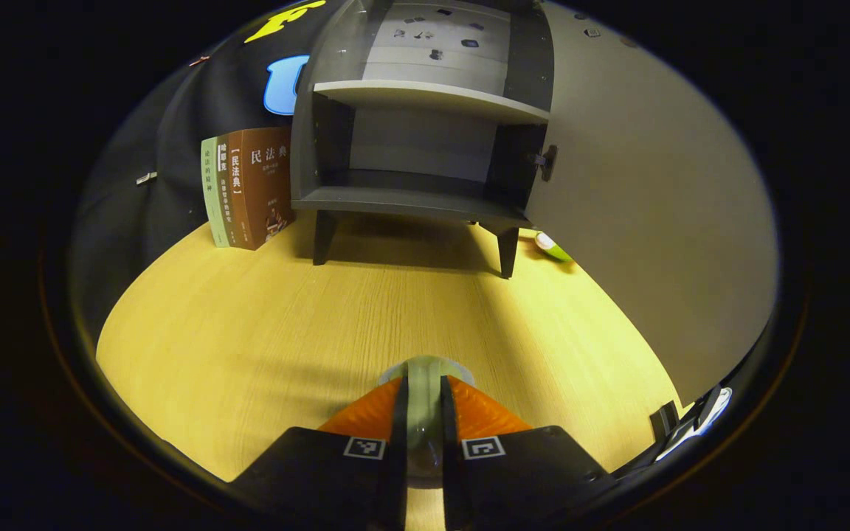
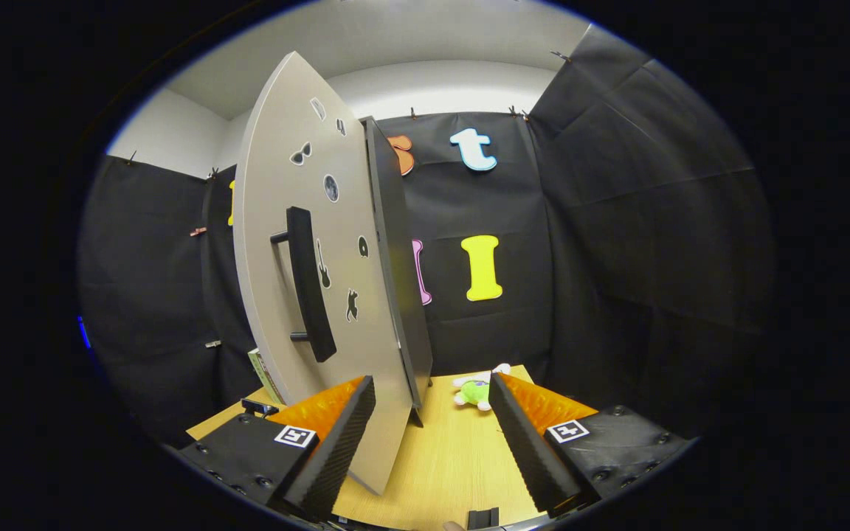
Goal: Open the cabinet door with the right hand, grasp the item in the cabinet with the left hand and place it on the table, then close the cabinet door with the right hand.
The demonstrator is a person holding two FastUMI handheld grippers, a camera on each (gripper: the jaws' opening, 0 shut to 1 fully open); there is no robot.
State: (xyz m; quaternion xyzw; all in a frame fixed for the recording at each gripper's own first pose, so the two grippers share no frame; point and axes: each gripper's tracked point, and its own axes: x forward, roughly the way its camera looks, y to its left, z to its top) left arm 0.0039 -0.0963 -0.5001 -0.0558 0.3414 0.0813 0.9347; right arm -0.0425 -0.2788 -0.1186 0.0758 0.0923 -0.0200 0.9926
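Door (image 2: 322, 295) is swung open and the cabinet (image 1: 425, 147) shelves look bare. My left gripper (image 1: 423, 413) is clenched on the roundish pale item (image 1: 425, 369) at 6 o'clock, low over the table (image 1: 248, 317). My right gripper (image 2: 432, 428) is spread wide by the door edge. Left to do: set it down, then shut the door.

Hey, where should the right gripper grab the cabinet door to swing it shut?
Grip the dark vertical bar handle on the door's outer face, fingers either side of its middle. It stands off the panel on two posts, leaving room behind. The open right gripper already faces that side.
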